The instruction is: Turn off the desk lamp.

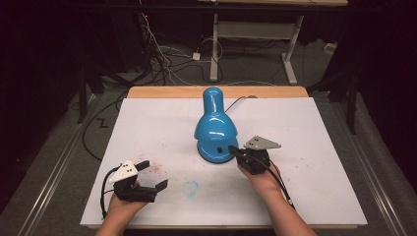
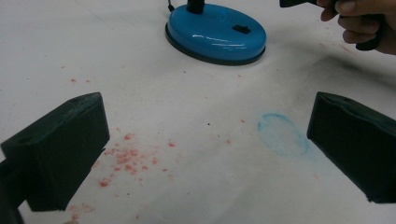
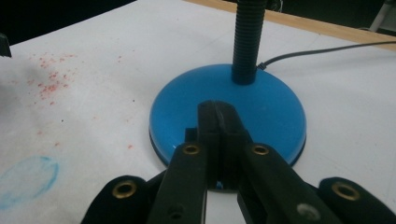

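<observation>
A glossy blue desk lamp (image 1: 215, 129) stands mid-table, its shade bent down over its round base (image 3: 271, 107), which also appears far off in the left gripper view (image 2: 215, 33). A small black switch (image 2: 242, 29) sits on the base's near side. My right gripper (image 1: 232, 149) is shut with nothing between the jaws, and its tip (image 3: 218, 109) hovers over the front of the base next to the switch; I cannot tell whether it touches. My left gripper (image 1: 152, 175) rests at the near left, open (image 2: 208, 140) and empty, facing the lamp.
Red specks (image 1: 155, 168) and a faint blue ring stain (image 1: 191, 187) mark the white table cover. The lamp's dark cable (image 1: 238, 101) runs off toward the wooden far edge (image 1: 167, 92). Floor cables and desk legs lie beyond the table.
</observation>
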